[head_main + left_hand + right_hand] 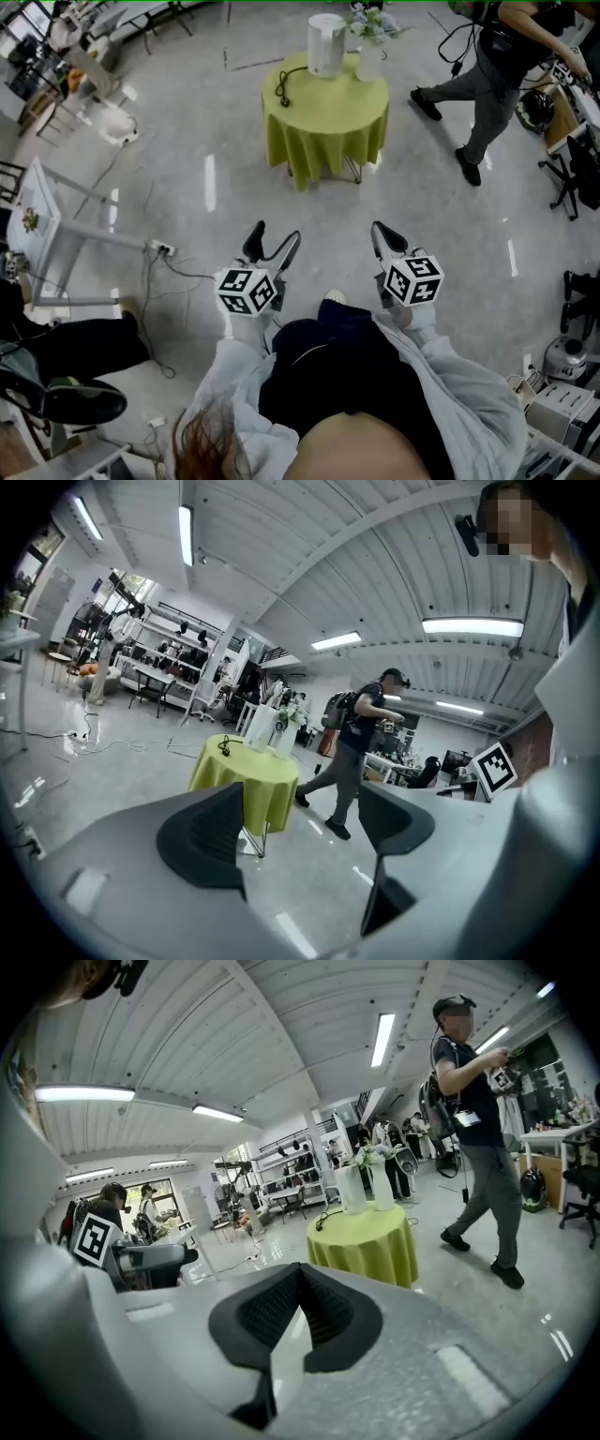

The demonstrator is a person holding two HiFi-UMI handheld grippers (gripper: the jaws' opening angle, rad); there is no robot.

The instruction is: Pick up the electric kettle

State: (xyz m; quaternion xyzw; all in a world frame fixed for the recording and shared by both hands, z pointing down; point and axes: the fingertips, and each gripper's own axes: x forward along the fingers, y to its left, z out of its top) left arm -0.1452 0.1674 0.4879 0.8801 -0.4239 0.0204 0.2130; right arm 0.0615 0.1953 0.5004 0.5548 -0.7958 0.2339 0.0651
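Task not begun: the electric kettle [325, 44] stands untouched on the green-clothed desk [323, 122], well apart from both claws, the left claw [274, 236] with jaws apart and empty, the right claw [382, 232] with jaws together on nothing, so approach, grasp and lift are all outstanding.

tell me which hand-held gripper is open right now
The left hand-held gripper: its jaws stand wide apart with nothing between them. The right hand-held gripper differs: its jaws meet at the tips and hold nothing.
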